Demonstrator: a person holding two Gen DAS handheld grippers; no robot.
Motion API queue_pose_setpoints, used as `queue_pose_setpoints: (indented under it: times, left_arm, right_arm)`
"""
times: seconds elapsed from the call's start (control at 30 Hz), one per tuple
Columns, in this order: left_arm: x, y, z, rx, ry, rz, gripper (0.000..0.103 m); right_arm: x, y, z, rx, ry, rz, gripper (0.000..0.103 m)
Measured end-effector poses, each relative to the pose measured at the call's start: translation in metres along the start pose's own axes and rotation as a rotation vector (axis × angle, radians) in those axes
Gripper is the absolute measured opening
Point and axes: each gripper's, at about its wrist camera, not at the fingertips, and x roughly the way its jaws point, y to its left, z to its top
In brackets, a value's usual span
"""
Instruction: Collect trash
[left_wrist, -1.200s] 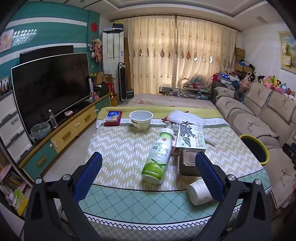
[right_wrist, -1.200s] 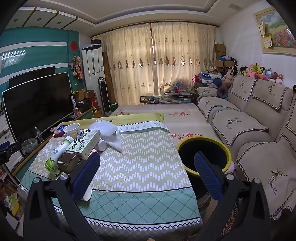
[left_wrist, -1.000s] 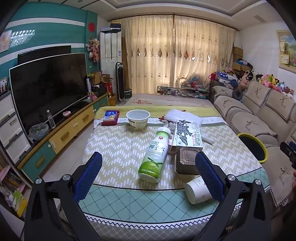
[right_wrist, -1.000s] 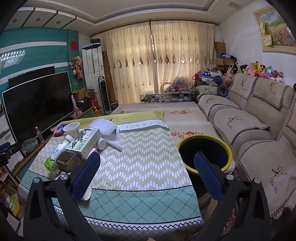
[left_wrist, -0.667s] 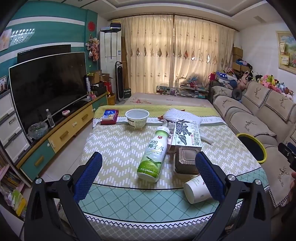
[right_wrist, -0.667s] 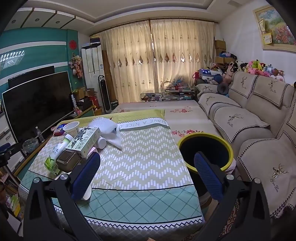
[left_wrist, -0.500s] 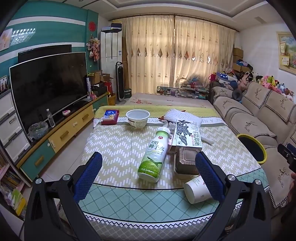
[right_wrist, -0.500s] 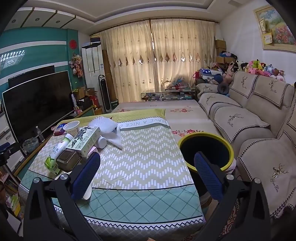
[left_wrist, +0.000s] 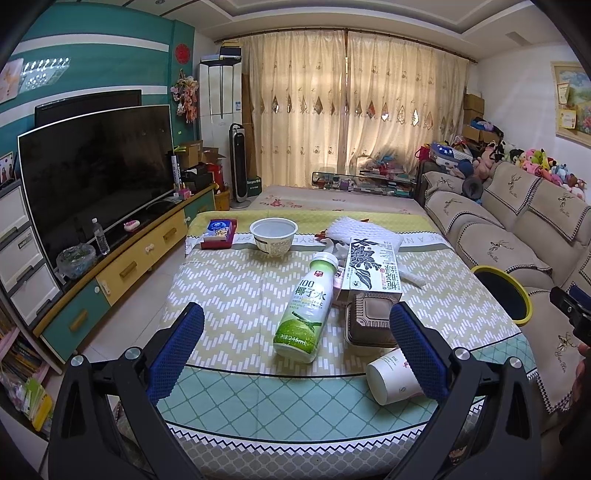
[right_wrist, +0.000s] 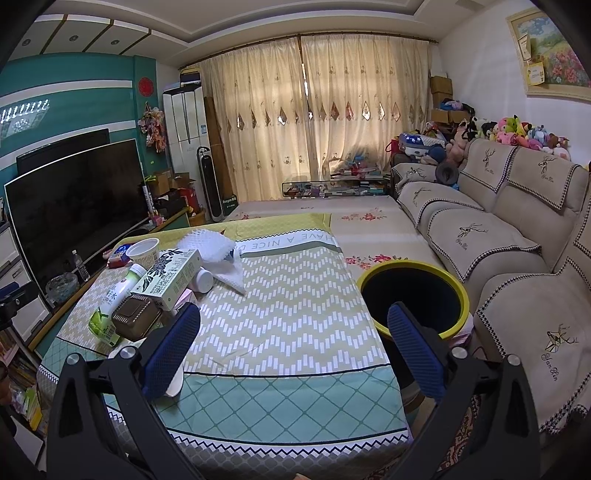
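Trash lies on the cloth-covered table (left_wrist: 229, 295): a green coconut-water bottle (left_wrist: 304, 310) on its side, a black-and-white carton (left_wrist: 373, 269), a brown plastic box (left_wrist: 367, 323), a tipped paper cup (left_wrist: 393, 374), a white bowl (left_wrist: 273, 236) and white foam netting (left_wrist: 364, 234). My left gripper (left_wrist: 295, 343) hovers open at the table's near edge, nothing between its blue pads. My right gripper (right_wrist: 291, 341) is open too, above the table's near right part. The same bottle (right_wrist: 110, 310), carton (right_wrist: 171, 275) and box (right_wrist: 135, 319) lie left of it. A yellow-rimmed black bin (right_wrist: 413, 291) stands right of the table.
A sofa (right_wrist: 517, 236) runs along the right side behind the bin. A television (left_wrist: 92, 173) on a low cabinet (left_wrist: 122, 269) lines the left wall. A red-and-blue box (left_wrist: 219, 232) sits at the table's far left. The bin (left_wrist: 506, 291) also shows by the sofa.
Both views have shifted only slightly; the left gripper drifted a little and the table items sit marginally differently in frame. Both grippers stayed open and nothing was picked up.
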Motion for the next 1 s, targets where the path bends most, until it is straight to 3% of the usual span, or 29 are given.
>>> queue_pose_setpoints:
  times: [1.0]
  left_arm:
    - [0.002,0.0,-0.002,0.001,0.008,0.005,0.099]
  right_arm:
    - [0.01,0.007,-0.004,0.002,0.019,0.009,0.097]
